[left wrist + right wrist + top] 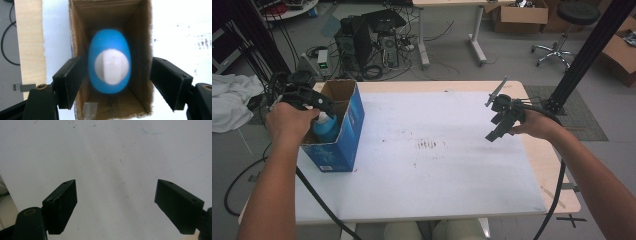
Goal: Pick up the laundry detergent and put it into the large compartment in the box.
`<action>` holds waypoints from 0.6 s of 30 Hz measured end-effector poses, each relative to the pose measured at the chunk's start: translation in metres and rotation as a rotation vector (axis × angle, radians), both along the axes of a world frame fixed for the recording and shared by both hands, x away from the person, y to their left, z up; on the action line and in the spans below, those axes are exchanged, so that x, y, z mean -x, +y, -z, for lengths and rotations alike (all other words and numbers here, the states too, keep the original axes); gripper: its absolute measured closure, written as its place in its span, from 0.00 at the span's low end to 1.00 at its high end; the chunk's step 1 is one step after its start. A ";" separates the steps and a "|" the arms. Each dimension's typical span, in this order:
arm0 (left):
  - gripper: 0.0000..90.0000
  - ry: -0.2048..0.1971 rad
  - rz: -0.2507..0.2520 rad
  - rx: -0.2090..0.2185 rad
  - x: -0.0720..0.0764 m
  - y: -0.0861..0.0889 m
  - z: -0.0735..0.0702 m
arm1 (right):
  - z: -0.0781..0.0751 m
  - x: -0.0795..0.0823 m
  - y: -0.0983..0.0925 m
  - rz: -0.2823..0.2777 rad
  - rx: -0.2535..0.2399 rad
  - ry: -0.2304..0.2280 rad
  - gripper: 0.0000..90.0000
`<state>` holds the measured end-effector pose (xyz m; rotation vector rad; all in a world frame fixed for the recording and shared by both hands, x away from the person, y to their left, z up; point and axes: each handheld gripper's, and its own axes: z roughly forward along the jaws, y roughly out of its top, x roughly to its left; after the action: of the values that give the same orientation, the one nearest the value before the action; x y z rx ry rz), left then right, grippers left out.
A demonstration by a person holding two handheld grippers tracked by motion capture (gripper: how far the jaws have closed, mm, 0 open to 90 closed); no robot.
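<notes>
A blue bottle with a white cap stands inside an open-topped blue cardboard box at the table's left side; the bottle looks blurred from above. My left gripper hangs over the box mouth, open, its jaws wider than the bottle and apart from it on both sides. In the high view the left gripper sits at the box's left rim. My right gripper hovers open over the right side of the table, with nothing between its fingers.
A white sheet covers most of the wooden table, with faint brown marks near its middle. Cables trail from both grippers. Beyond the table stand computer towers, cardboard boxes and a stool. A black post rises at the right.
</notes>
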<state>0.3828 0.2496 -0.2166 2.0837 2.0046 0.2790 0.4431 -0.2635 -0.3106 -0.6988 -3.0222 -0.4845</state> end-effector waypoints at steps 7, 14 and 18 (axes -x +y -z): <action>0.30 -0.022 0.036 -0.009 0.007 -0.014 -0.022 | -0.001 0.003 0.001 -0.006 -0.005 -0.007 0.20; 0.30 -0.059 0.107 0.021 0.014 -0.043 -0.037 | -0.002 0.005 0.002 -0.013 -0.010 -0.012 0.20; 0.30 -0.055 0.163 0.024 0.017 -0.061 -0.036 | -0.003 0.007 0.002 -0.015 -0.011 -0.013 0.20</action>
<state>0.3663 0.1884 -0.1806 2.1842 1.7857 0.2770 0.4363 -0.2611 -0.3073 -0.6753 -3.0323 -0.5070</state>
